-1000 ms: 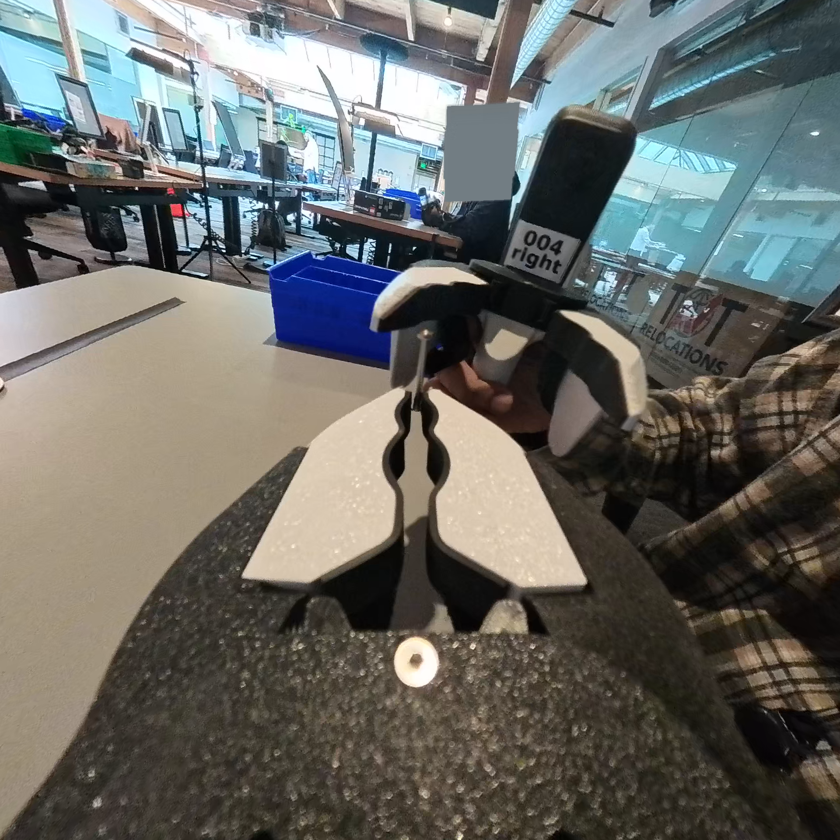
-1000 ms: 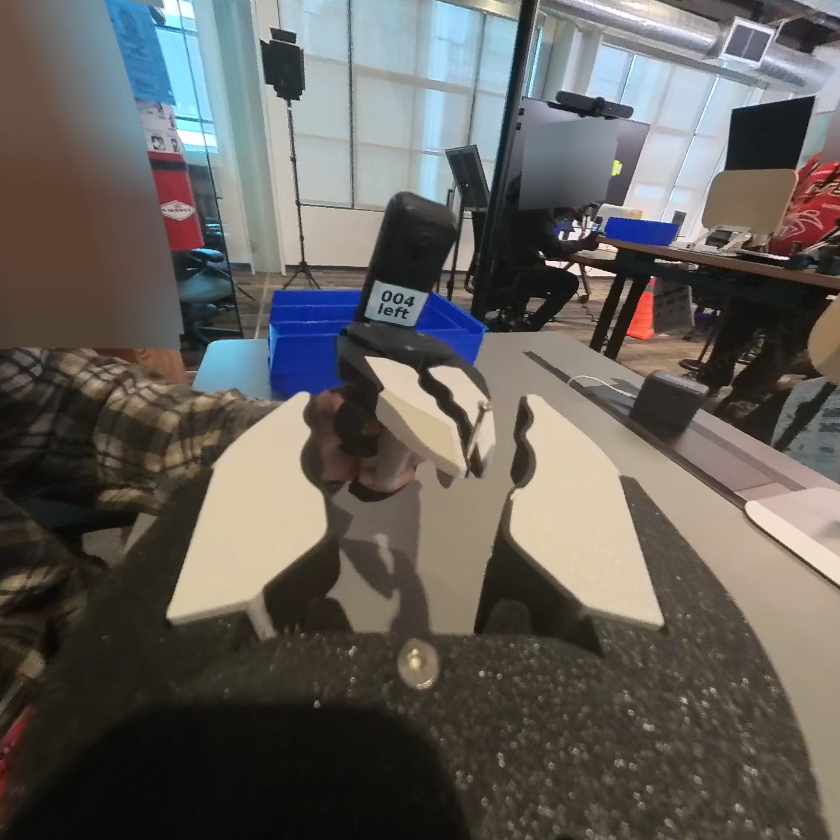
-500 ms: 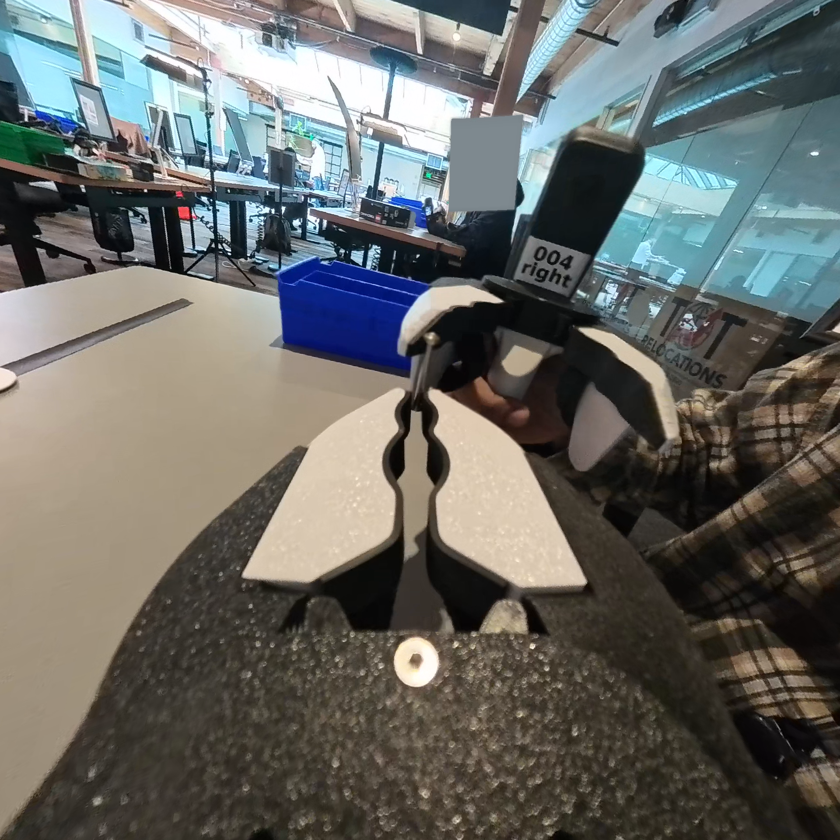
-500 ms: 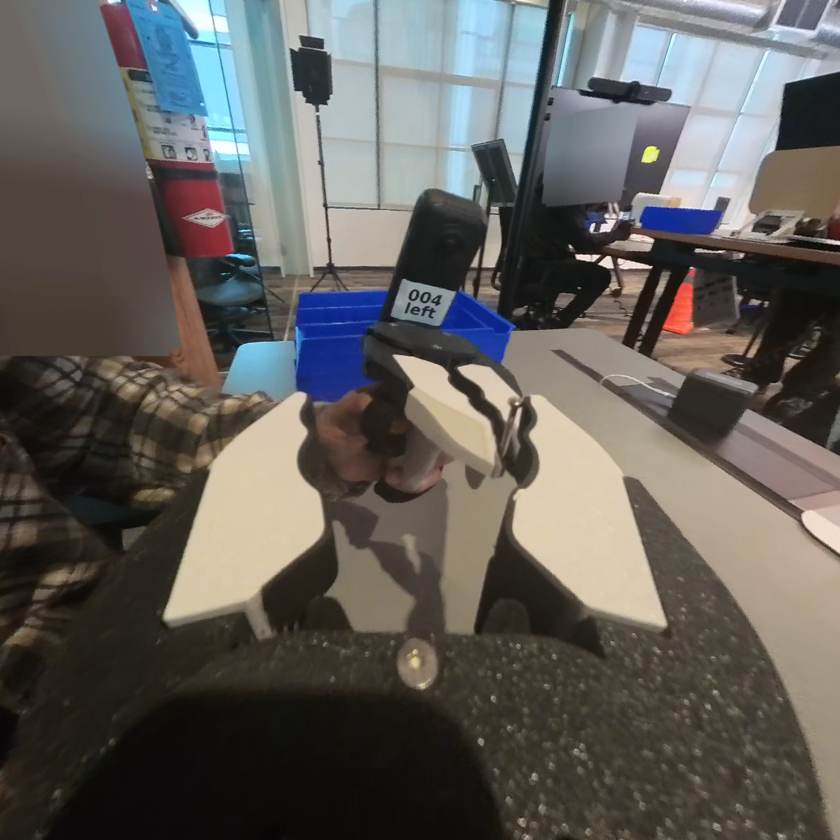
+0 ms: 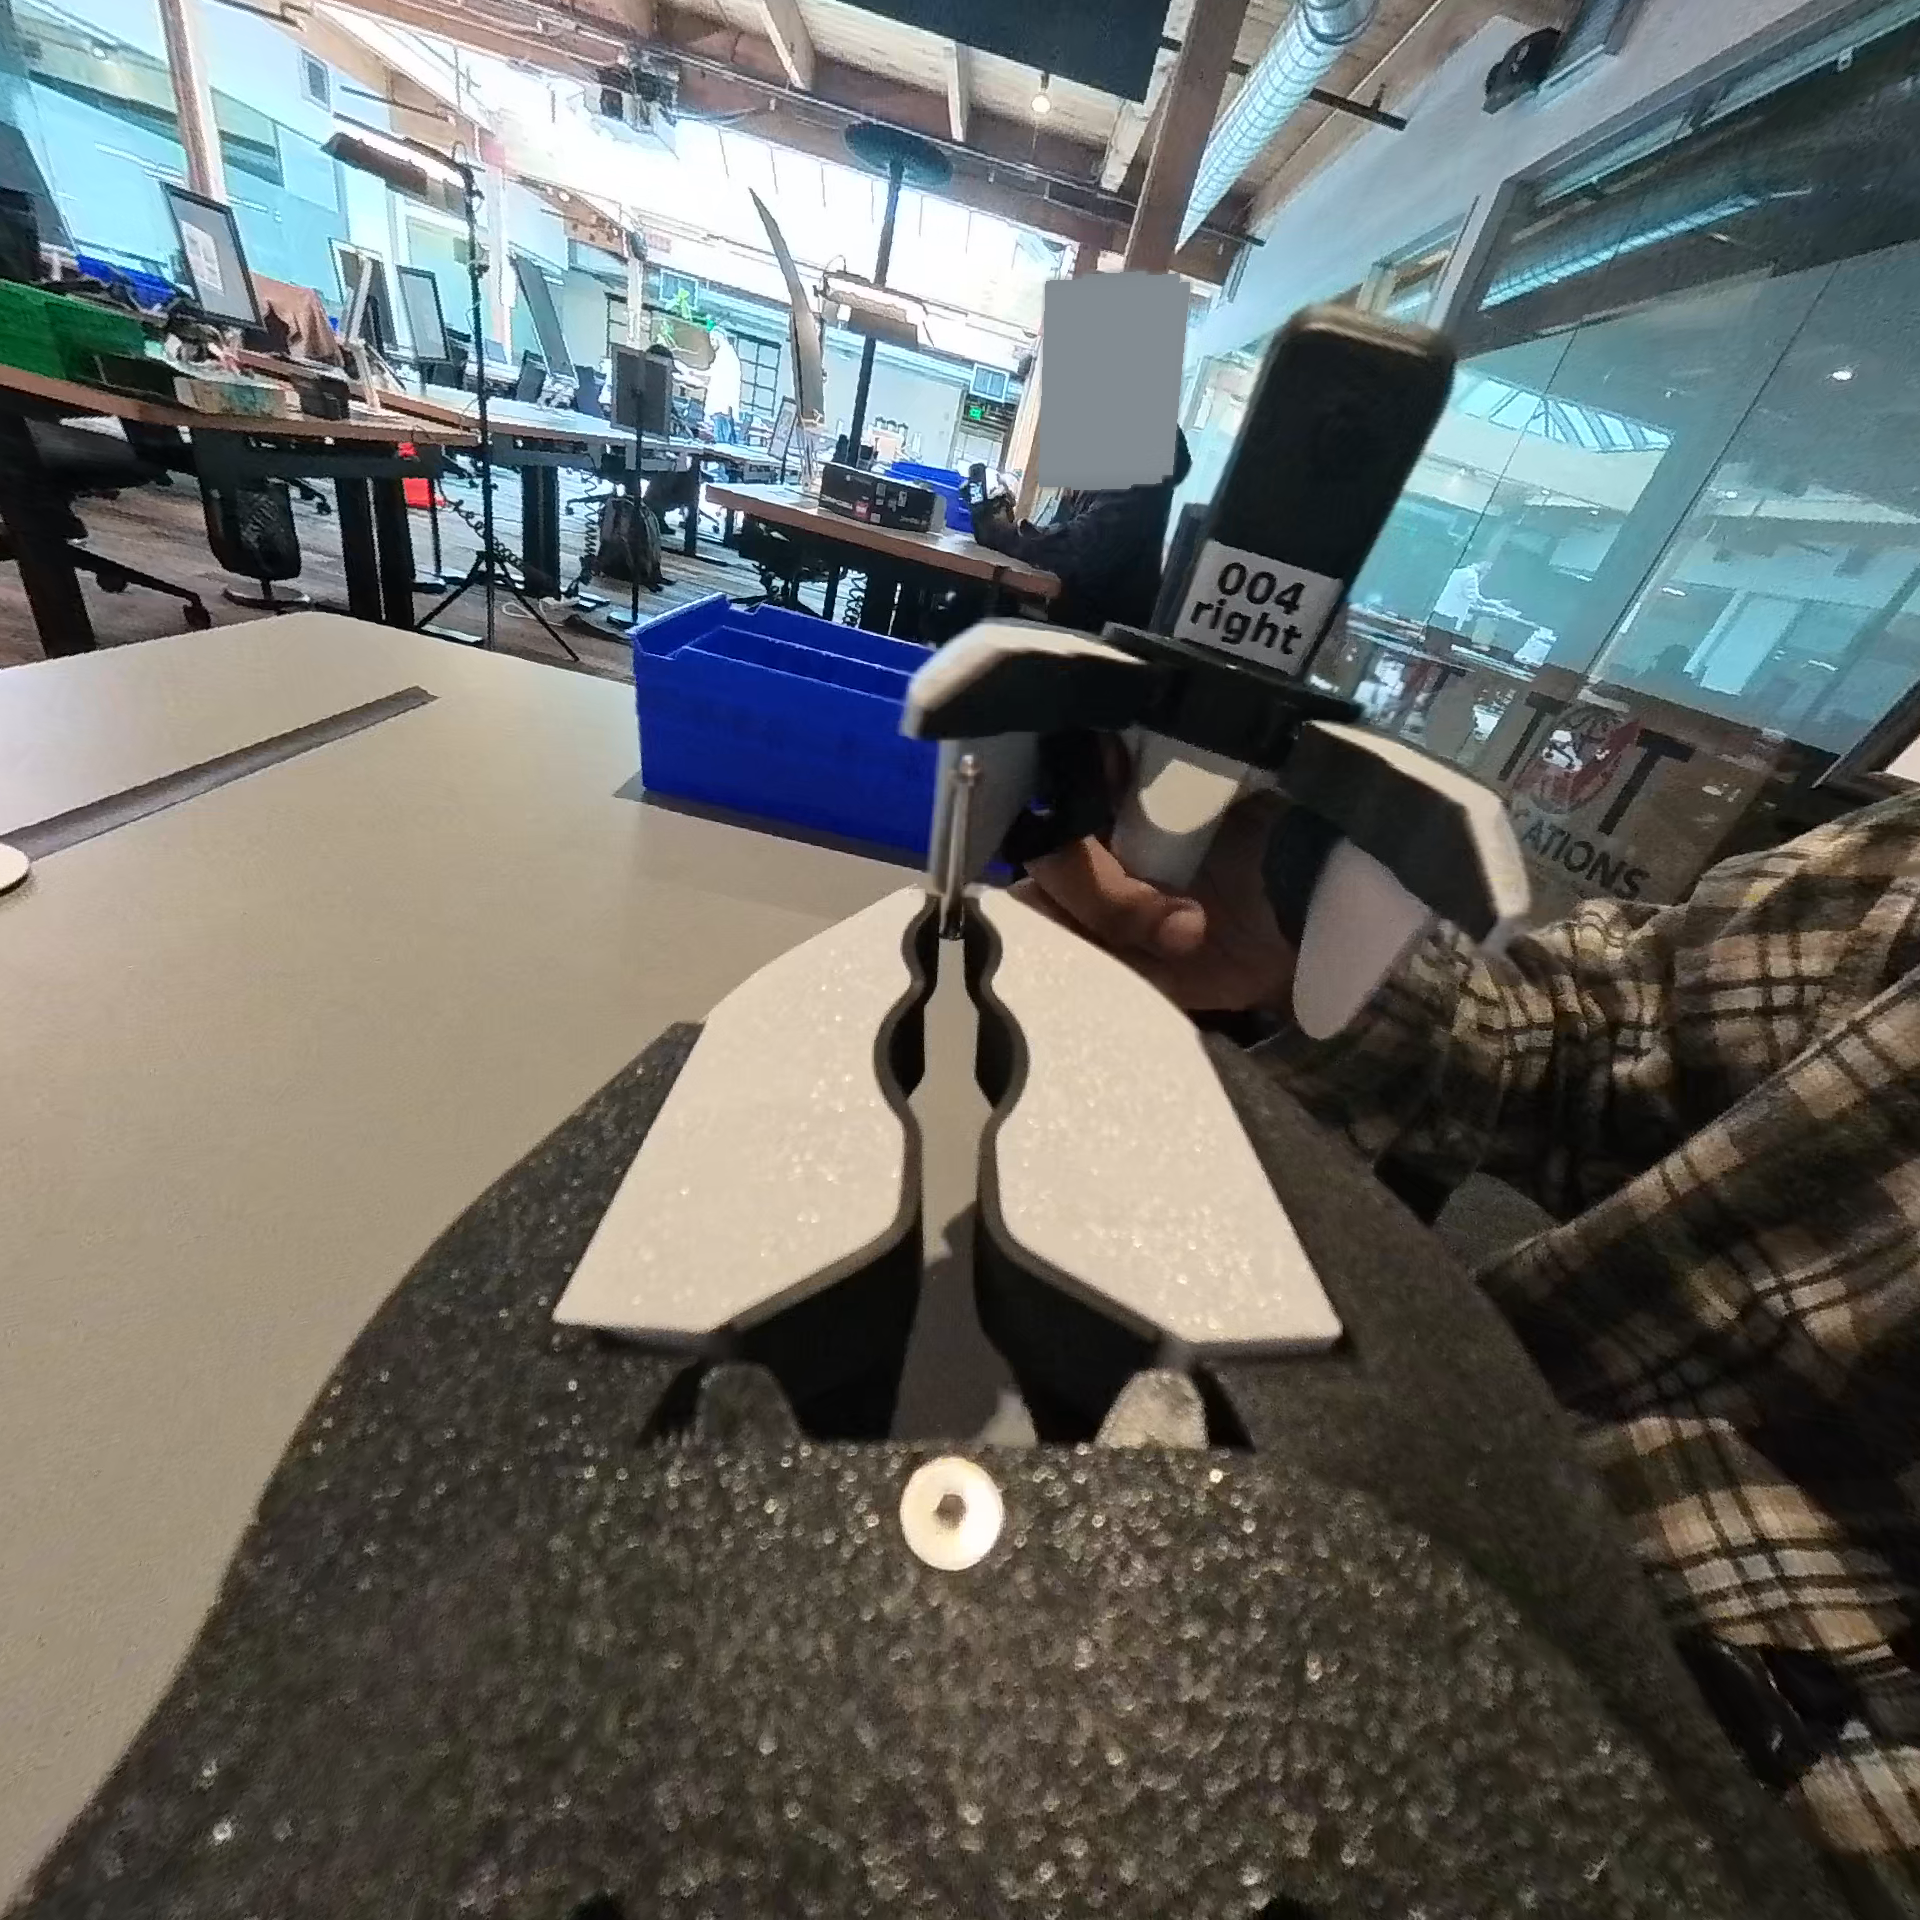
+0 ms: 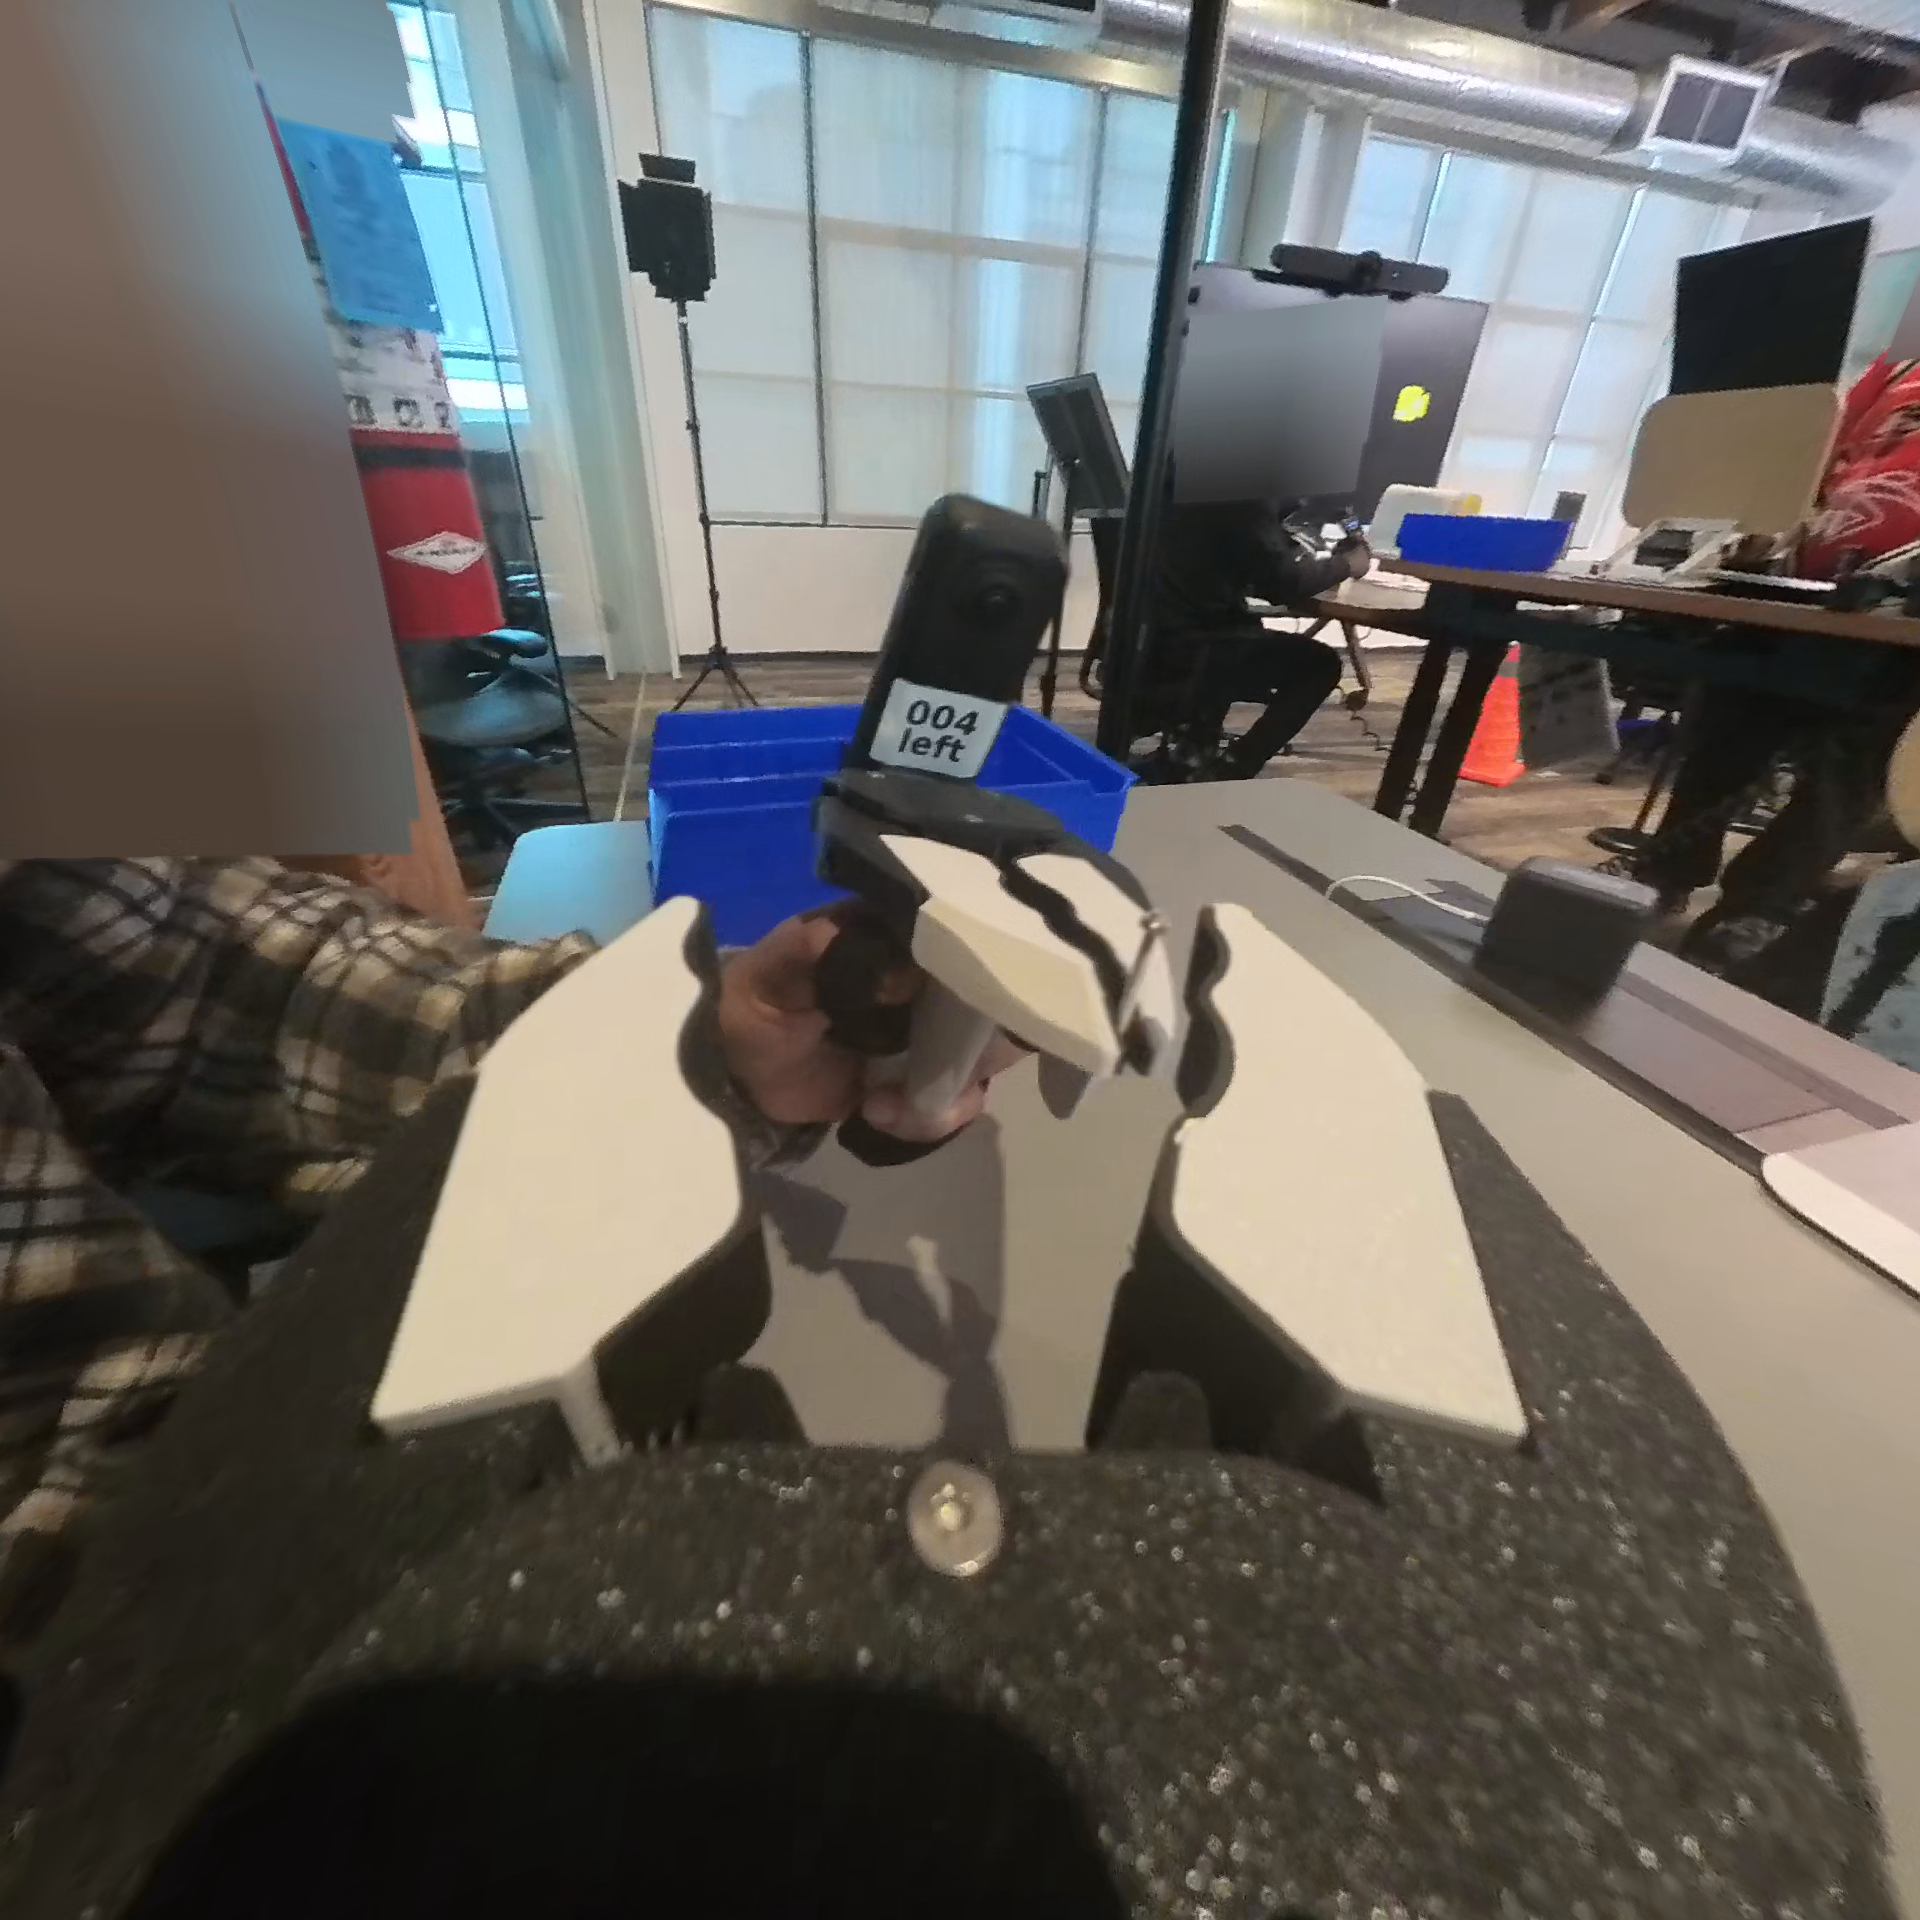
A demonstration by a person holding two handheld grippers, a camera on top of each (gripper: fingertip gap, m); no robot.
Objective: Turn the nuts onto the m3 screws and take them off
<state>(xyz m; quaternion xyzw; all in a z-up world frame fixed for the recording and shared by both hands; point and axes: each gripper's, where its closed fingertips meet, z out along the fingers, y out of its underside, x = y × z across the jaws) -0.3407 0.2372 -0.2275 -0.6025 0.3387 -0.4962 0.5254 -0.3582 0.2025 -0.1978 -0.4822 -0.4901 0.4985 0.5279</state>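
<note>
A grey table carries a blue bin and a small dark box.

Grey table, blue bin, desks, large windows, exposed ceiling beams

**A:** What surrounds the work area?

**B:** A grey worktop with a dark strip running along it. At its far edge sits a blue plastic bin with inner dividers. A small dark grey box with a white cable rests beside the strip.

**A:** And beyond that?

**B:** An open office: long wooden desks with monitors, black office chairs, and a seated person in dark clothing. A black light panel on a tripod stands before tall windows. An orange traffic cone stands on the floor under a desk.
</note>
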